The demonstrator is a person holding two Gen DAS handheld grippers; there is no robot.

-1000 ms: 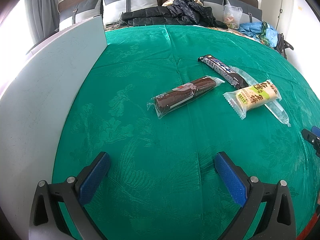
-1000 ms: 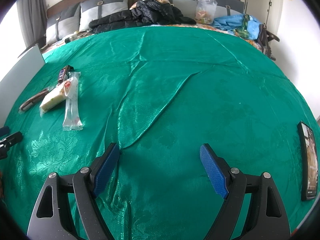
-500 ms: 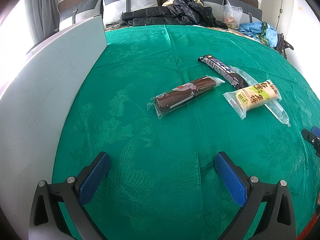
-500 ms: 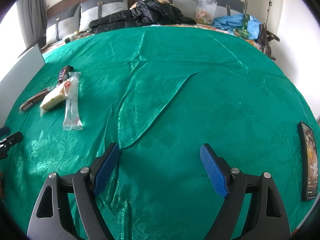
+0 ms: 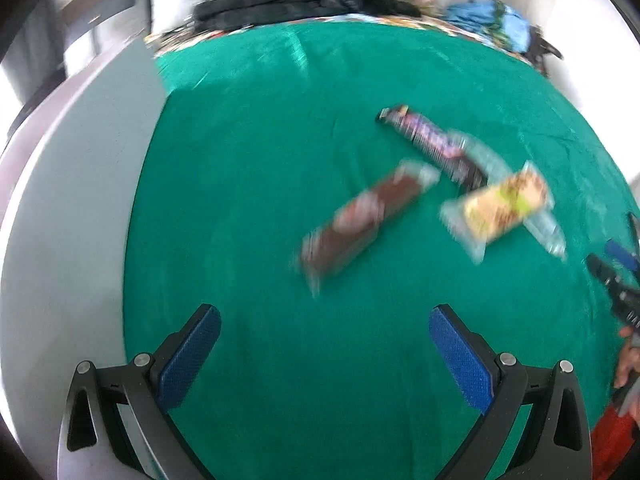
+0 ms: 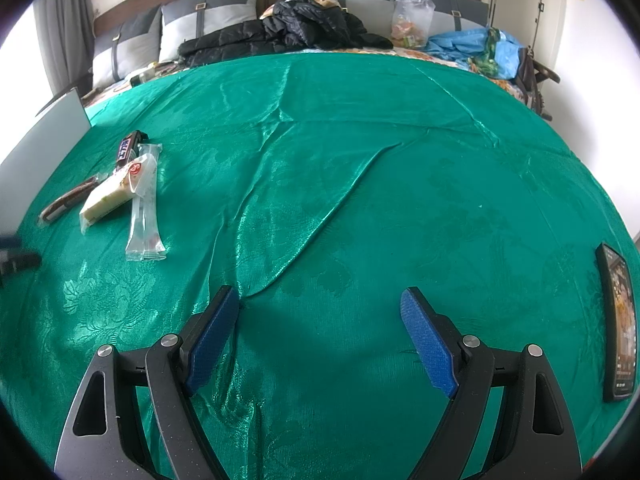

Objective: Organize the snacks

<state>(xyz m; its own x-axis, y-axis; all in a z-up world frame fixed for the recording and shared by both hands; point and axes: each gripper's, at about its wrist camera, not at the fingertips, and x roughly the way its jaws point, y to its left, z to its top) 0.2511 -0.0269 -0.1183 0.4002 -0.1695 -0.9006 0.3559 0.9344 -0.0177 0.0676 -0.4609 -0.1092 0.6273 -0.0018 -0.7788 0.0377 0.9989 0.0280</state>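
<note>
The left tool (image 5: pixel 324 334) is spread wide and holds nothing; the right tool (image 6: pixel 320 328) is likewise wide open and empty, hovering over bare green cloth (image 6: pixel 360 200).

Beyond the left tool lies the snack group on the cloth. Nearest is the brown roll (image 5: pixel 360 224) in clear wrap. Just beside it to the right is the yellow cake pack (image 5: pixel 500 208), which rests on a long clear packet (image 5: pixel 548 232). Farthest is the dark candy bar (image 5: pixel 432 140), its near end touching the clear packet. In the right wrist view the same group sits well apart to the left. A phone (image 6: pixel 618 320) lies at the right edge. A white board (image 5: pixel 72 200) borders the cloth on the left.

Step in hand: approach, no snack yet grasped. The next move probably calls for bringing the left tool over the brown roll, across its width.

Compared with the frame half a second ago, the left view is now motion-blurred and the snacks sit lower and nearer; the right view is unchanged.
</note>
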